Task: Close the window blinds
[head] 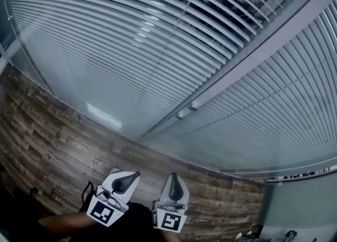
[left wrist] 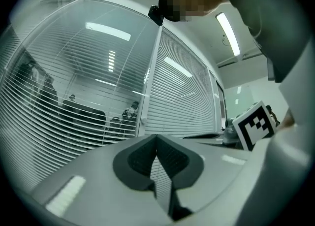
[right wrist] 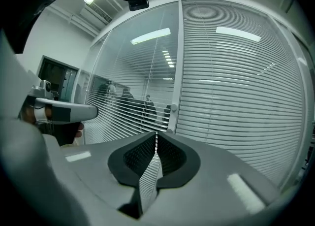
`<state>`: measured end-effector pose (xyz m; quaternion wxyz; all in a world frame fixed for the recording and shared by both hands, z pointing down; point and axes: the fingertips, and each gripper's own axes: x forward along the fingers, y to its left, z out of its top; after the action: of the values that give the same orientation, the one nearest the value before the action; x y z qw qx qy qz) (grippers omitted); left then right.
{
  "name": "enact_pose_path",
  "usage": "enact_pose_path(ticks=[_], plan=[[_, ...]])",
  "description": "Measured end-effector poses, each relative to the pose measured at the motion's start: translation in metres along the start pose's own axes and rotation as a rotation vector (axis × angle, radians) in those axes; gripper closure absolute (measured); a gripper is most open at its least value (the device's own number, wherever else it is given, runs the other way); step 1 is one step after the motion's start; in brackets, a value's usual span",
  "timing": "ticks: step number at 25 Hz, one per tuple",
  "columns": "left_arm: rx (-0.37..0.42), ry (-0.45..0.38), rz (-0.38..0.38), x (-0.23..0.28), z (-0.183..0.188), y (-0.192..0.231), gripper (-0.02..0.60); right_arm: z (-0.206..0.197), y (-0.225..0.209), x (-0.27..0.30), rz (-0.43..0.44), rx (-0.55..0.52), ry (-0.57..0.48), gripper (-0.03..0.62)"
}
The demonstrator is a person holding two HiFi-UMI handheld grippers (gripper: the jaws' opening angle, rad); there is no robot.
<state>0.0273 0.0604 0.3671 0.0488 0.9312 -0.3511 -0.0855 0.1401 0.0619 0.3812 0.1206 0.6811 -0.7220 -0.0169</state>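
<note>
I hold my left gripper (head: 135, 174) and my right gripper (head: 174, 175) low over the brown wood-plank floor (head: 47, 141). On each, the fingers are pressed together at the tips with nothing between them.

The white horizontal-slat blinds behind the glass wall stand ahead of me and above the fingers, well apart from both. The left pane's slats (head: 105, 35) are tilted open, and I can see people through them. The right pane's slats (head: 279, 125) look nearly shut. All the slats run level, side to side, and the pale grey upright post (head: 253, 59) between the panes crosses them.

Two small round white knobs (head: 188, 110) sit on that post, and I judge they are what turns the slats. They lie up and a little right of my right fingers' line, so the right gripper is the nearer one. Its fingers would need to part before they could take a knob.
</note>
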Motion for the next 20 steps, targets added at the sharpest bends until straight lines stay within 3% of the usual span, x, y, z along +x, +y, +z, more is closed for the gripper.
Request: enact_pose_path(ticks=[9,13,17,20], plan=[[-0.051,0.010,-0.039,0.029,-0.005,0.019,0.583,-0.002,-0.002,0.025,-0.004,-0.004,0.031,0.592],[-0.046,0.027,-0.006,0.039,-0.008,0.029,0.583,-0.003,-0.006,0.037,0.035,0.009,0.021,0.592],[-0.006,-0.003,0.049,0.044,-0.004,0.045,0.583,0.010,-0.006,0.053,0.082,-0.007,-0.038,0.592],[-0.025,-0.022,0.087,0.050,0.000,0.048,0.583,0.029,-0.013,0.066,0.107,0.016,-0.078,0.592]])
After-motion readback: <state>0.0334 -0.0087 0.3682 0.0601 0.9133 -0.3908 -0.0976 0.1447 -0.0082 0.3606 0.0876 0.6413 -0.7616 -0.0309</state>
